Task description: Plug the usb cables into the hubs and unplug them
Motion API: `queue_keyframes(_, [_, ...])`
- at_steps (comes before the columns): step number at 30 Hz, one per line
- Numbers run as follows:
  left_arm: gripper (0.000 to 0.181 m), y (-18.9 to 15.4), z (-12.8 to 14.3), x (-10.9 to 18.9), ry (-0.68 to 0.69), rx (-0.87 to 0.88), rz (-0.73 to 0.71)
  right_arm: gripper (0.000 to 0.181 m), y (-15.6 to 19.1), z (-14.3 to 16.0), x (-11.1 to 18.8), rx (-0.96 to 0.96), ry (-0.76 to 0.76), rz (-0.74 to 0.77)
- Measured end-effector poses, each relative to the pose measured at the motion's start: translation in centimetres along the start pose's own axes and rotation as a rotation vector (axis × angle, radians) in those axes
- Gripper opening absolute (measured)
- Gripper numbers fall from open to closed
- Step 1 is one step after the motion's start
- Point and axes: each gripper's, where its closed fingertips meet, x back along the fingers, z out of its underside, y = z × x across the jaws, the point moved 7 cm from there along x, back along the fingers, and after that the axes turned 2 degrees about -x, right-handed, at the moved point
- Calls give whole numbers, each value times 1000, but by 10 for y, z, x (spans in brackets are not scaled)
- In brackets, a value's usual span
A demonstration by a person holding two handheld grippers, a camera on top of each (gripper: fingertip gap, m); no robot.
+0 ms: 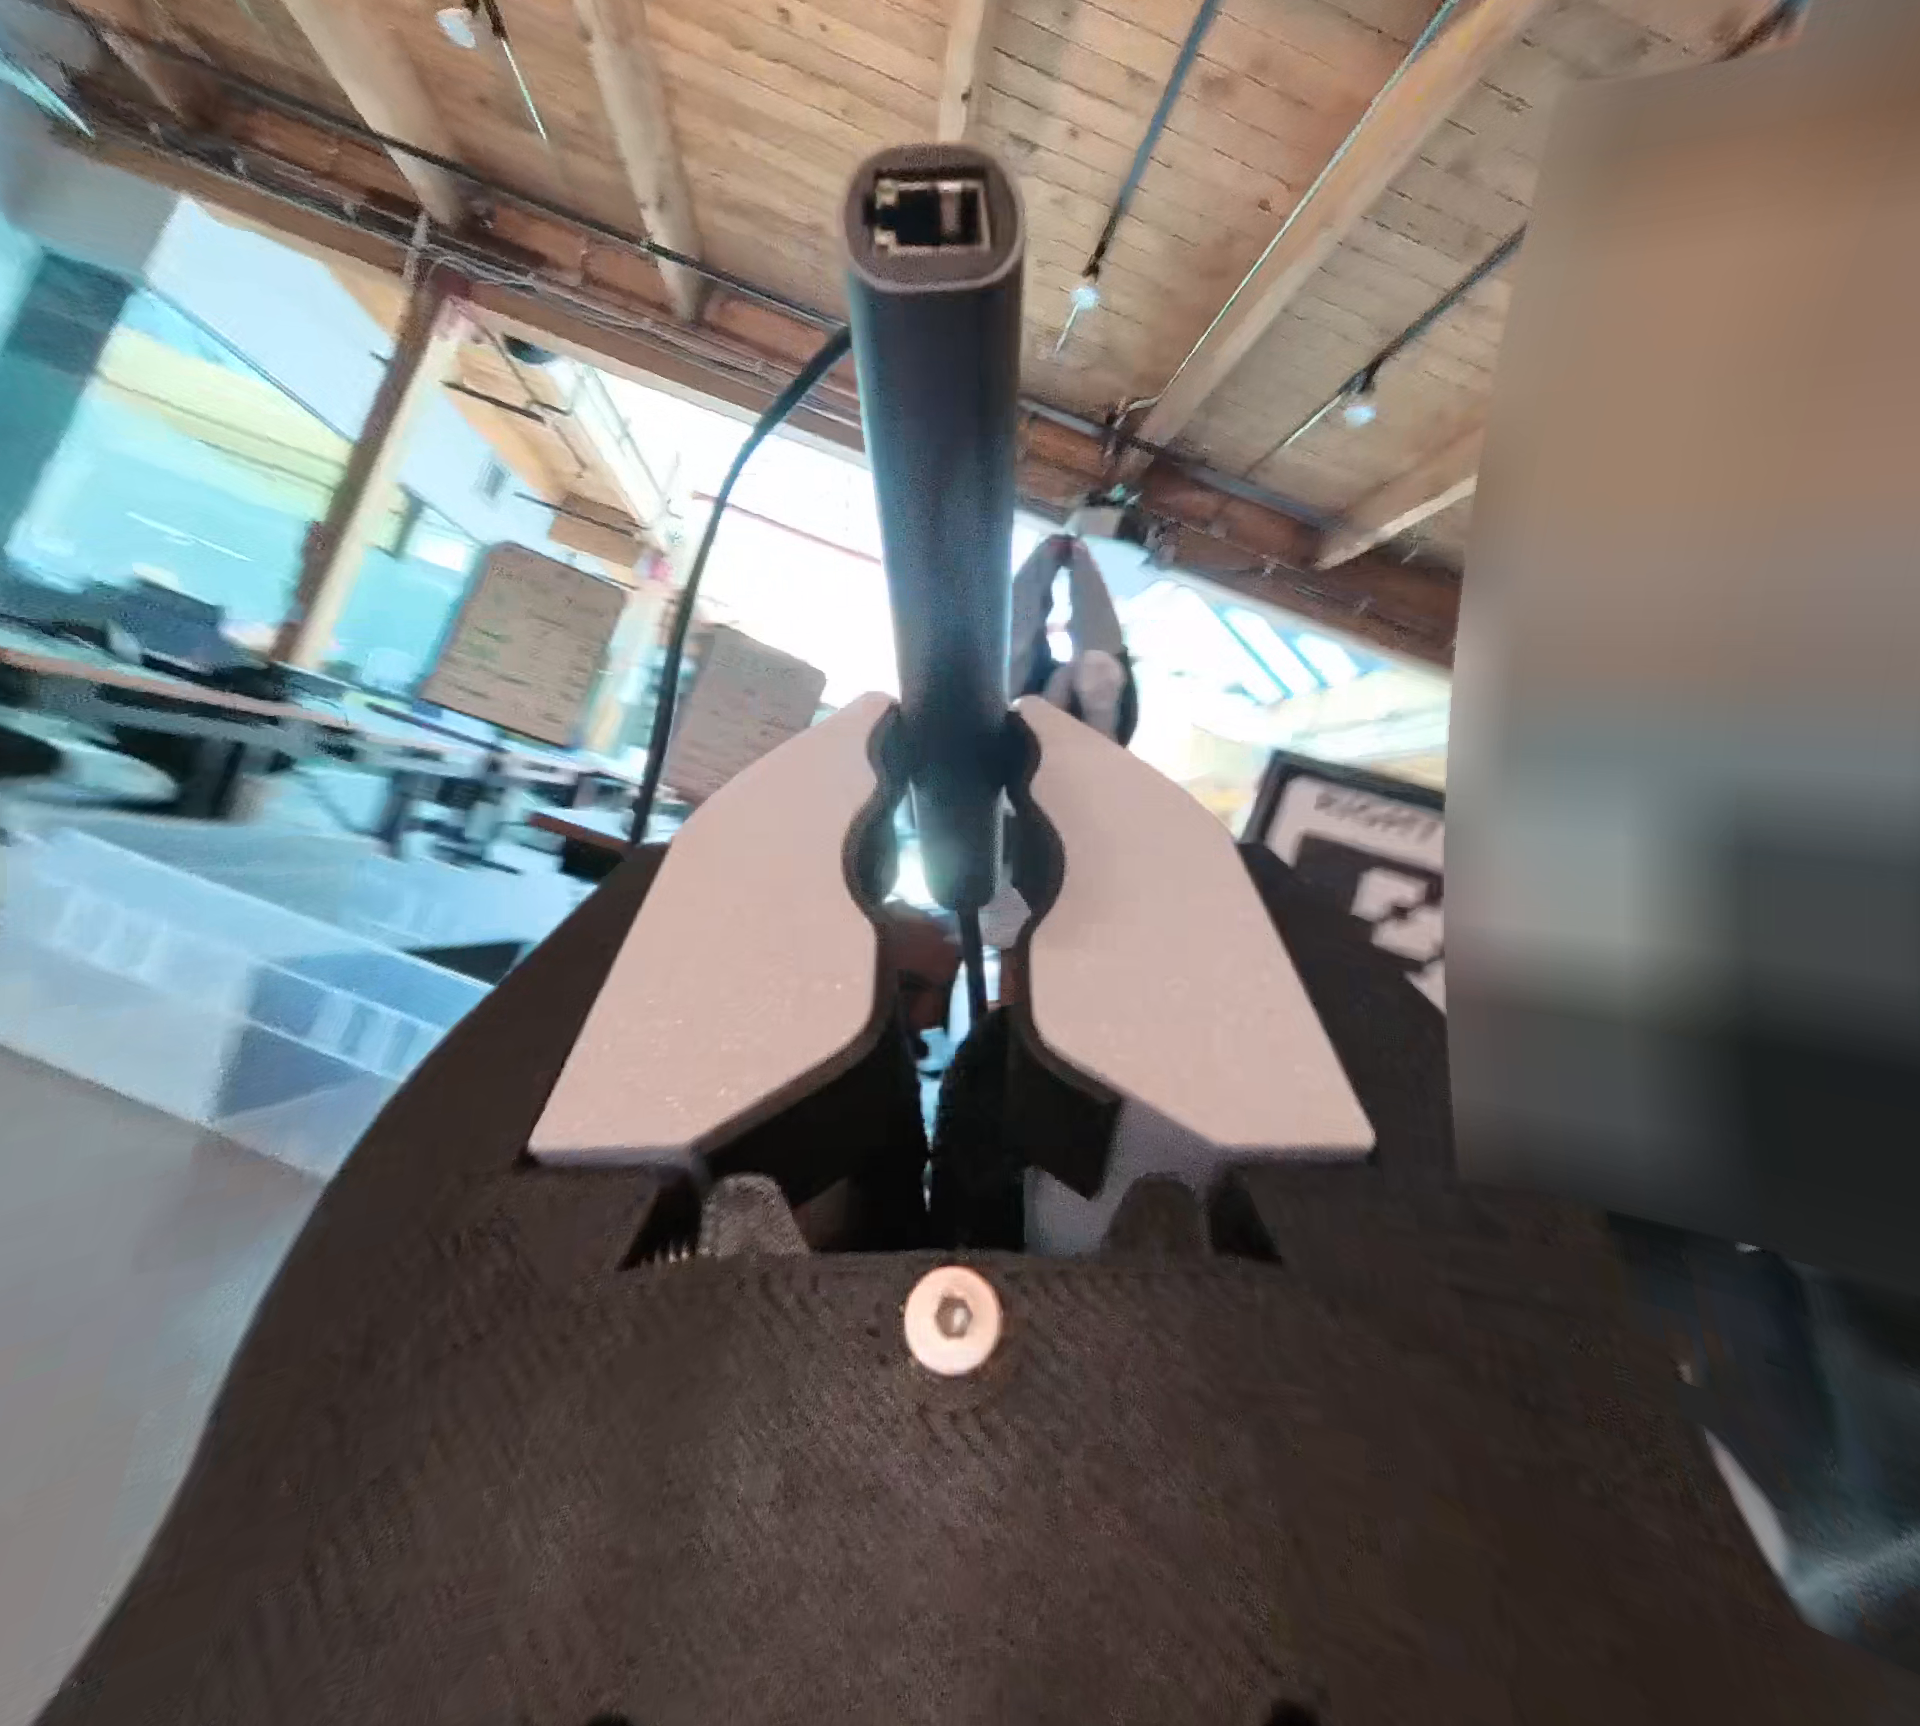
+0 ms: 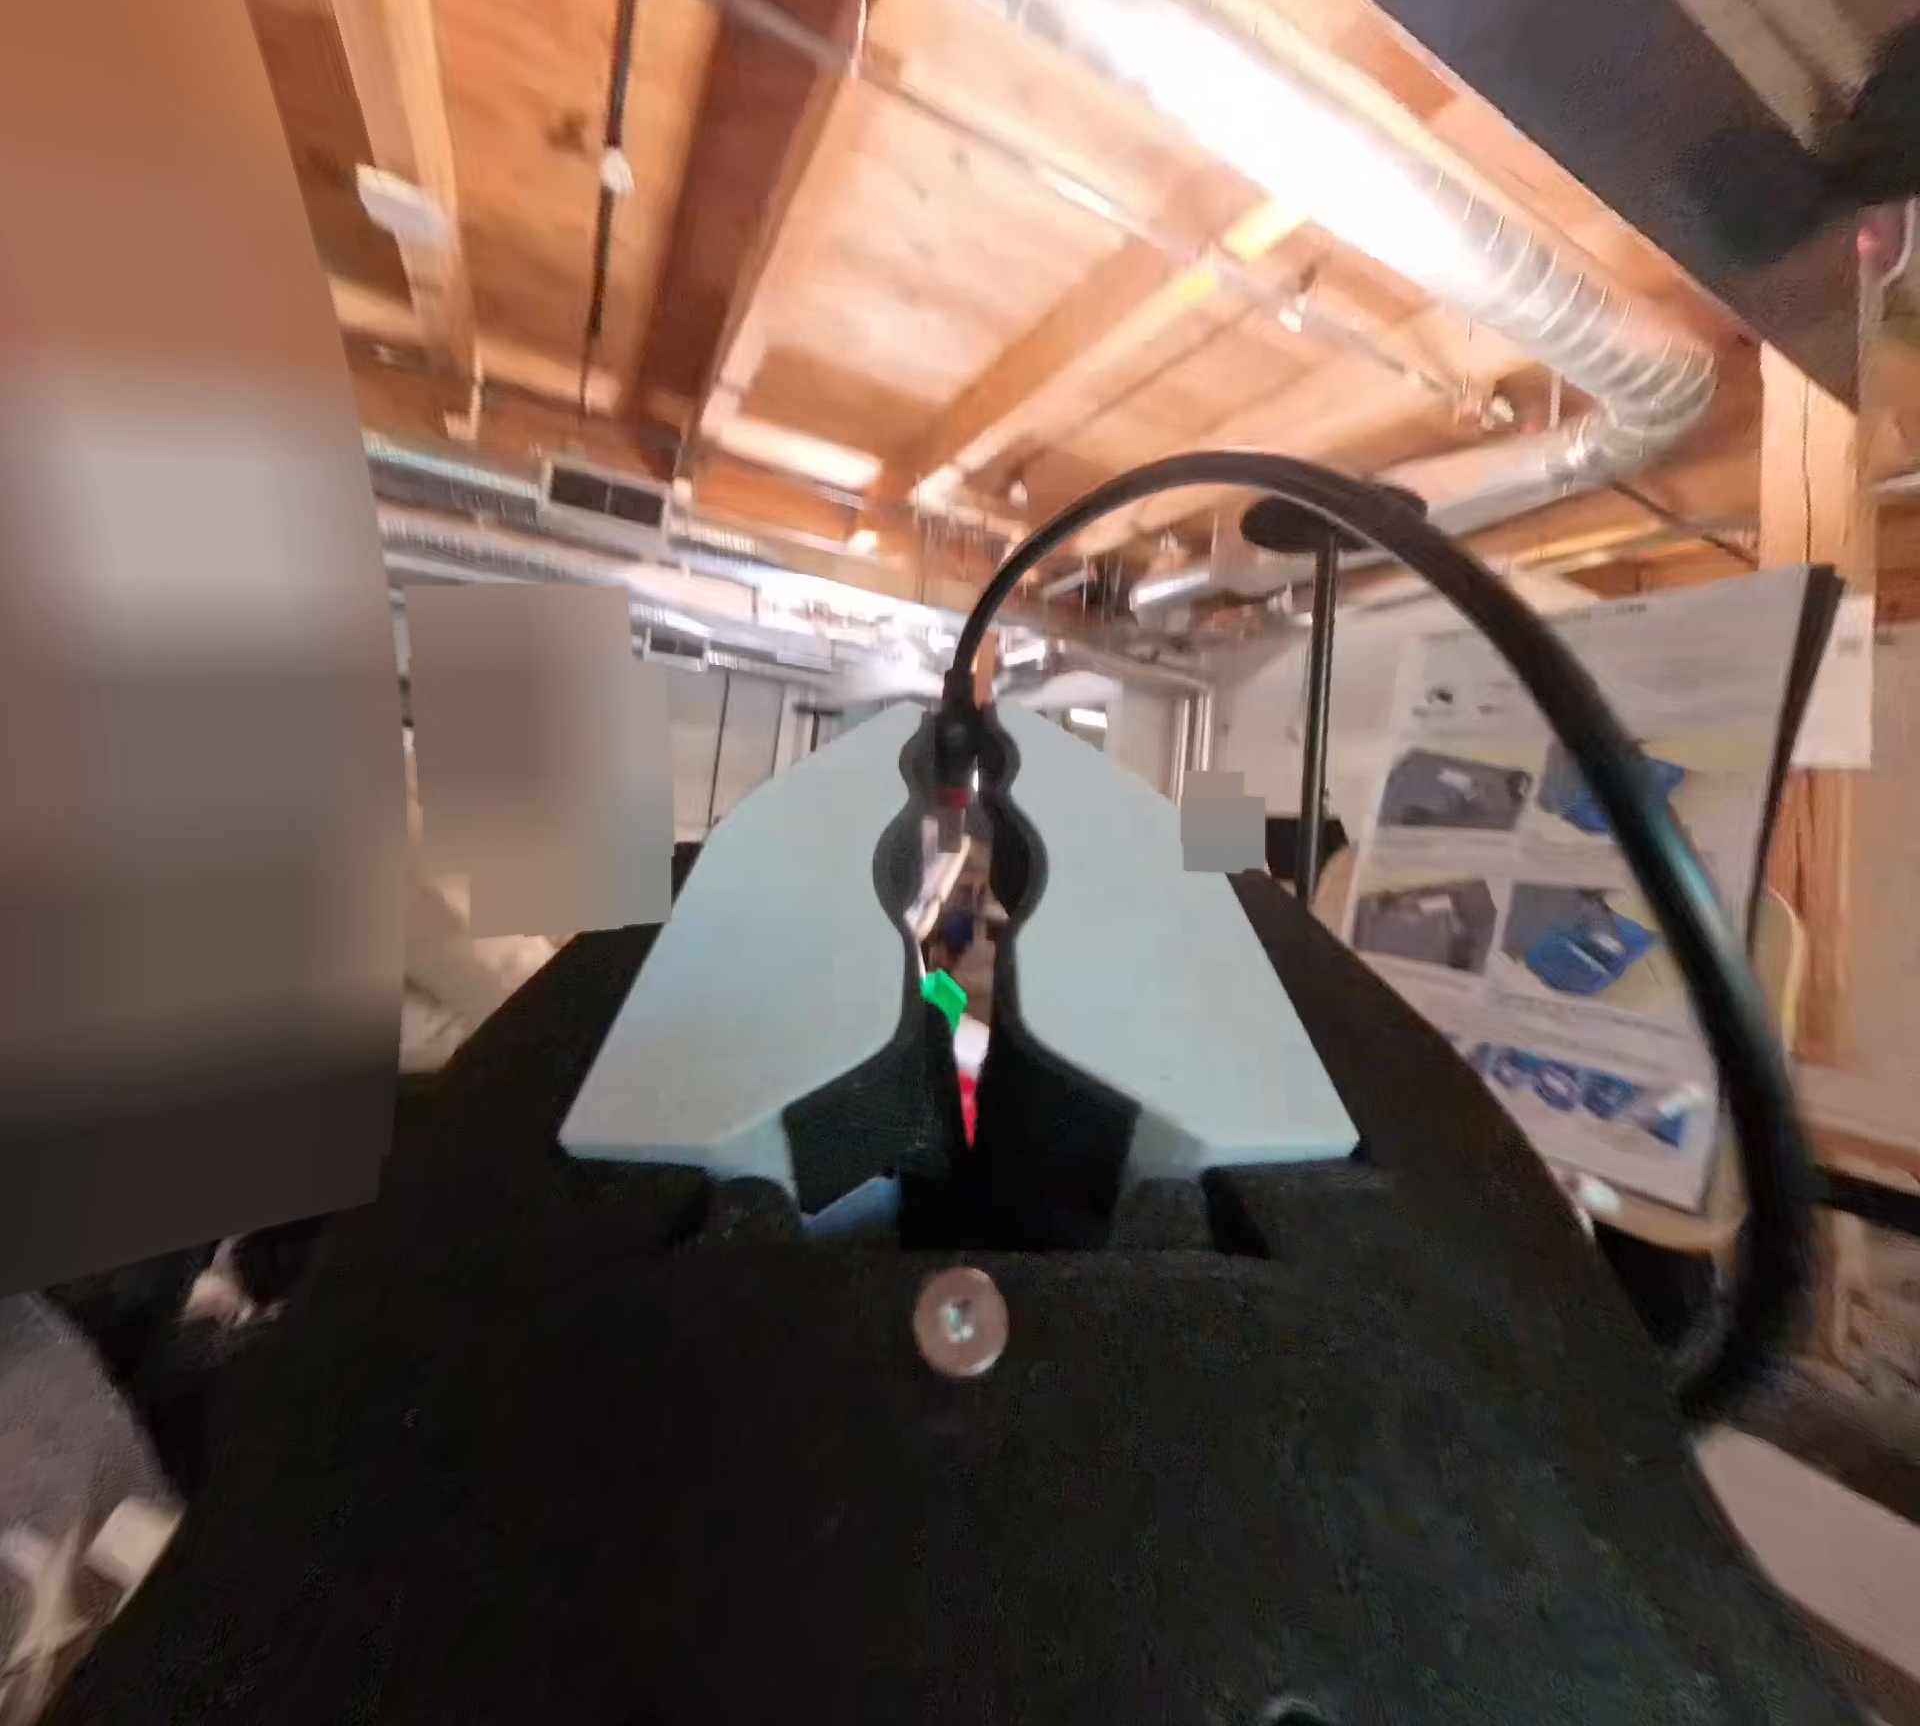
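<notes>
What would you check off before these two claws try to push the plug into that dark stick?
1. Left gripper clamped on the hub: ok, both fingers press its sides.
2. Hub end facing forward: ok, but only the squarish end socket shows.
3. USB ports on the hub: cannot tell, none are visible in either view.
4. Right gripper holding the cable plug: ok, pinched at the fingertips.
5. Cable slack: ok, it loops freely to the right.
6. Plug lined up with hub: not ok, the right wrist view shows no hub ahead.
</notes>
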Motion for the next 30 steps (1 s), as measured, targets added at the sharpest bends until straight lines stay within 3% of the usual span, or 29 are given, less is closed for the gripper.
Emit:
queue_keyframes(1, [17, 1, -7, 0, 29, -105, -21, 7, -1, -10, 10, -12, 17, 5])
queue_keyframes(4, [17, -2, -25, 10, 119, -379, -81, 7, -7, -29, 36, 11, 40, 77])
queue_keyframes(9, [17, 17, -26, 60, 269, -705, -212, 7, -51, -10, 78, 49, 467, 383])
queue_keyframes(11, [17, 28, -25, 72, 259, -606, -313, 7, -68, 10, 98, -1, 678, 475])
queue_keyframes(14, [17, 22, -28, 72, 186, -600, -248, 8, -92, 37, 122, -47, 920, 616])
queue_keyframes(20, [17, 31, -24, 73, 228, -571, -313, 8, -115, 97, 128, -62, 1330, 591])
queue_keyframes(23, [17, 31, -22, 73, 239, -569, -317, 8, -112, 112, 108, -7, 1353, 472])
queue_keyframes(27, [17, 32, -20, 72, 252, -560, -320, 8, -103, 109, 76, 6, 1158, 322])
queue_keyframes(30, [16, 32, -18, 72, 263, -561, -321, 8, -113, 114, 79, -69, 1134, 370])
